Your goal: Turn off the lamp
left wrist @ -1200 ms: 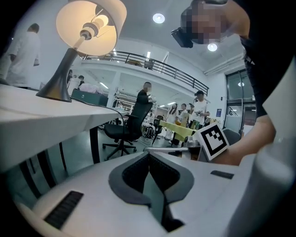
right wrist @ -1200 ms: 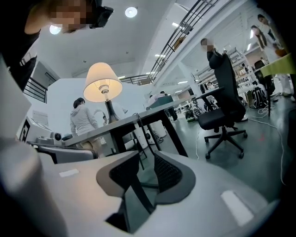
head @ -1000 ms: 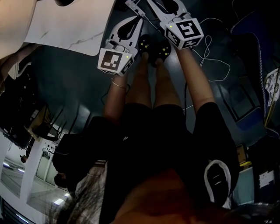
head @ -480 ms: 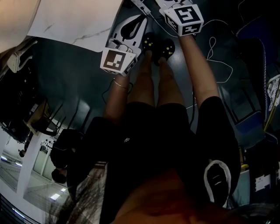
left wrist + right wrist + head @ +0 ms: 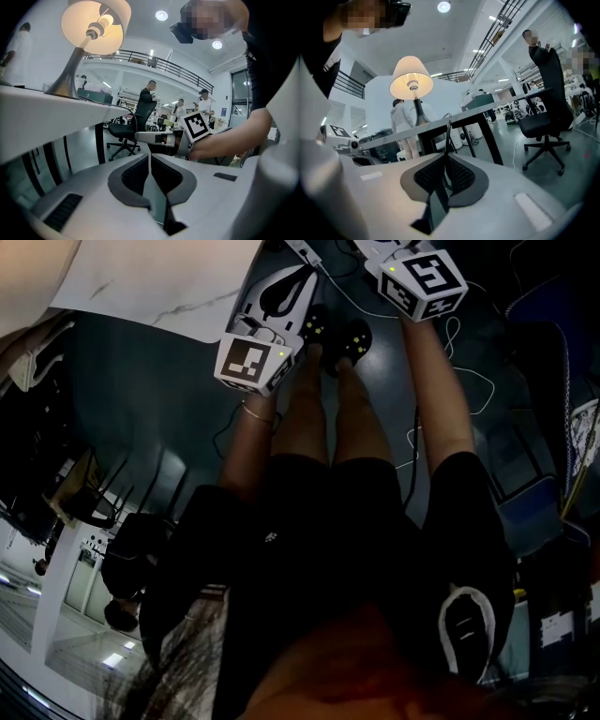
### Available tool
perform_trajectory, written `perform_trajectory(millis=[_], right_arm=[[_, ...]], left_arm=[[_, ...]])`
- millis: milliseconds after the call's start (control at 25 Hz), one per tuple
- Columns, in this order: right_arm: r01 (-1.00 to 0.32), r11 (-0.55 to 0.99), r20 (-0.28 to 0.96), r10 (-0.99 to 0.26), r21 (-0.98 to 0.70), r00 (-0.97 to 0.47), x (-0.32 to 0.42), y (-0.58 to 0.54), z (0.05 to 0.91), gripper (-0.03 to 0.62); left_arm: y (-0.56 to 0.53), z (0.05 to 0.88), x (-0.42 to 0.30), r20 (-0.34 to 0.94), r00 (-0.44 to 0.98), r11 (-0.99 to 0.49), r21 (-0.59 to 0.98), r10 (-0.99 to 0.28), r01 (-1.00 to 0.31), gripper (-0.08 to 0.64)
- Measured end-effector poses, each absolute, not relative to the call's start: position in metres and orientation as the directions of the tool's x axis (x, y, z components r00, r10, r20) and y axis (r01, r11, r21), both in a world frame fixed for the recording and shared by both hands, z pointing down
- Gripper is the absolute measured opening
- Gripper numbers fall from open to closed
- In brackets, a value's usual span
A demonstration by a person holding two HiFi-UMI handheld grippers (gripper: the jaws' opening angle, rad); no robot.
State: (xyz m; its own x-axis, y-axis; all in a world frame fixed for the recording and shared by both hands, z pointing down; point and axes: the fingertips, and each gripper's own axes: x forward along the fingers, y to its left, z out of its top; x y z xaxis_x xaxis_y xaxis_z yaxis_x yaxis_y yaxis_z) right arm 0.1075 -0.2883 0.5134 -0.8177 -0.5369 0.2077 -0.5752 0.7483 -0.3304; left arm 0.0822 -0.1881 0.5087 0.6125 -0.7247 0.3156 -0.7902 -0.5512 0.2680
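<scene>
The lamp is lit: its bulb glows under the pale shade in both gripper views, so the task's goal is not yet met. It stands on the worktop, above and ahead of both tools, which sit low by the worktop's edge, well below the shade.

The right hand-held gripper has just been closing its jaws. A thin dark cord rises from between the pads towards the worktop's edge, and the pads look clenched on it. I judge this to be the lamp's lead, though no switch can be made out on it.

The left hand-held gripper is clenched too, its jaws close together. Only a pale sliver shows between the pads, and I cannot tell whether that is a cord or bare gap.

So the reach and the grasp look done. What is left is the real step: working whatever switch the cord carries until the bulb goes dark
</scene>
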Motion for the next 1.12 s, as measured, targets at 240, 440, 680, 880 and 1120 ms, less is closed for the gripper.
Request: perform_trajectory(millis=[240, 440, 680, 880, 1120], right_arm=[[-0.492, 0.771, 0.136, -0.482, -0.404, -0.866, 0.118, -0.276, 0.482, 0.02], [-0.423, 0.784, 0.052, -0.45, -0.455, -0.891, 0.123, -0.264, 0.449, 0.02], [-0.309, 0.799, -0.039, -0.383, -0.516, -0.923, 0.126, -0.249, 0.418, 0.02], [-0.259, 0.788, -0.1, -0.374, -0.559, -0.922, 0.134, -0.246, 0.406, 0.018], [-0.21, 0.784, -0.146, -0.356, -0.585, -0.923, 0.132, -0.239, 0.396, 0.017]], left_arm=[[-0.184, 0.511, 0.082, 0.322, 0.623, -0.566, 0.261, -0.713, -0.782, 0.008], [-0.182, 0.514, 0.079, 0.342, 0.608, -0.555, 0.248, -0.717, -0.794, 0.008], [-0.179, 0.521, 0.07, 0.377, 0.58, -0.528, 0.241, -0.722, -0.814, 0.009], [-0.181, 0.531, 0.07, 0.401, 0.563, -0.517, 0.225, -0.723, -0.826, 0.011], [-0.183, 0.539, 0.082, 0.417, 0.594, -0.547, 0.24, -0.688, -0.802, 0.074]])
